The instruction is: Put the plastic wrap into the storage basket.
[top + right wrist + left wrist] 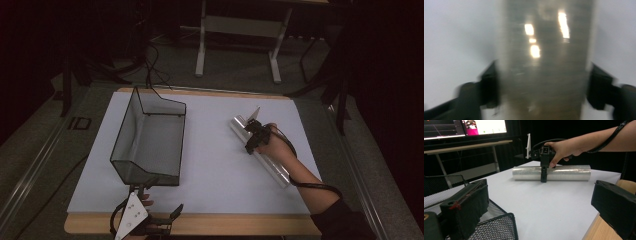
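Blur: I am seeing the right gripper view smeared, so the exact contact between jaw and roll is staying hard for me to read.
Cut off: in the high view, the left gripper (159, 216) is lying half out of the bottom edge, lower left of the frame, with its grey three-cornered plate showing on top.
Hidden: the right hand (276, 145) is covering most of the right gripper (254, 137) in the high view, right of centre.
Right gripper: its two black jaws are straddling the long shiny clear-film roll (544, 62), one on each side, closing in on its flanks; in the left gripper view I am watching the right gripper (544, 173) pressing down across the roll's middle (569, 172), upper centre of the frame.
Left gripper: its jaws (539, 207) are standing spread wide and holding nothing, one at lower left of its view over the basket, the other at lower right.
Roll: it is lying flat on the white table sheet (215, 165), slanting from centre toward the right edge (272, 167).
Basket: the black wire-mesh basket (150, 135) is sitting at left of centre, well apart from the roll.
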